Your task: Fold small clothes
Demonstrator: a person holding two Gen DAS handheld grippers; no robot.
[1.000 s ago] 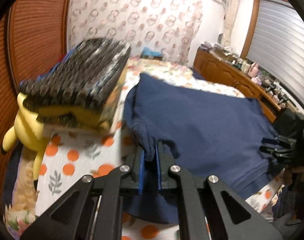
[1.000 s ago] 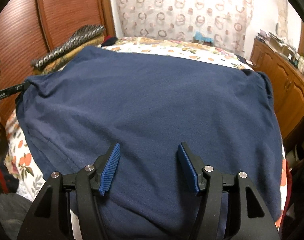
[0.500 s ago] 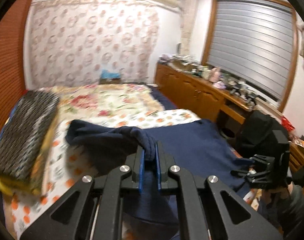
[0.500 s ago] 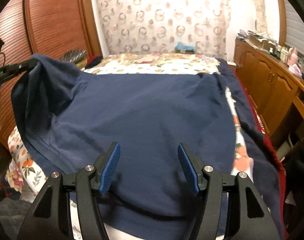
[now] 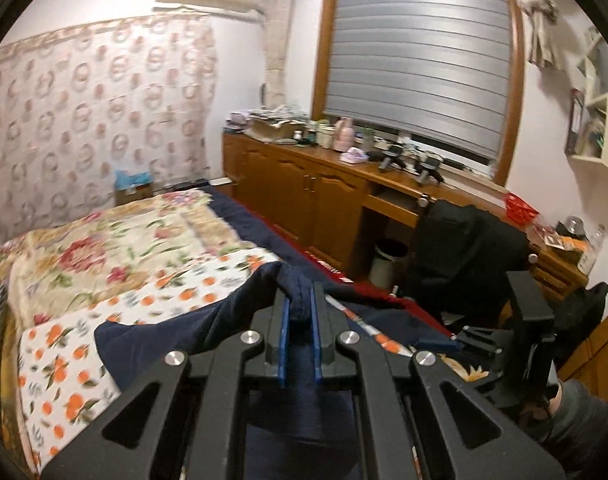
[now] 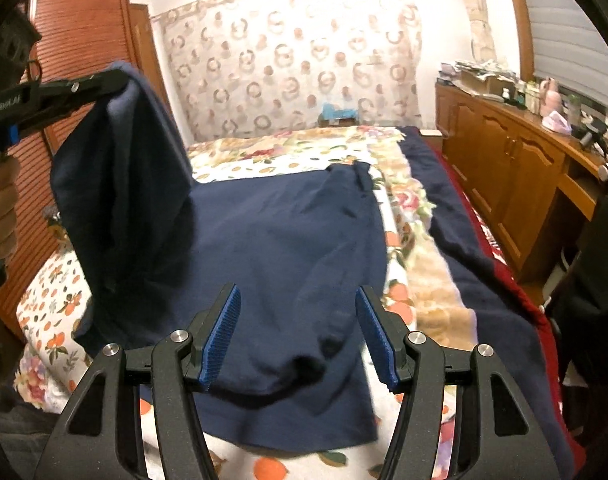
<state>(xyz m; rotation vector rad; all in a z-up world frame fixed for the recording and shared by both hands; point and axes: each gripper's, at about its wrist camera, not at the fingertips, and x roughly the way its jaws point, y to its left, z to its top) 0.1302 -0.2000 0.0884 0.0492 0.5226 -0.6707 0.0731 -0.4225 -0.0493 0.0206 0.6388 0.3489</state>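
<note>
A navy blue garment (image 6: 272, 240) lies spread on the bed. My left gripper (image 5: 298, 300) is shut on a bunched edge of the garment (image 5: 184, 328) and holds it lifted; in the right wrist view that gripper (image 6: 116, 80) shows at upper left with cloth hanging from it. My right gripper (image 6: 298, 340) is open and empty, low over the garment's near edge. It also shows at the right of the left wrist view (image 5: 436, 346).
The bed (image 6: 288, 152) has floral and orange-print covers and a dark blue blanket (image 6: 456, 216) along its right side. A wooden dresser (image 5: 304, 184) with clutter stands right of the bed. A black chair (image 5: 464, 256) and a wooden wardrobe (image 6: 76, 56) flank it.
My left gripper has lifted the garment's left side up and swung it rightward over the rest. The right gripper has stayed open near the front edge.
</note>
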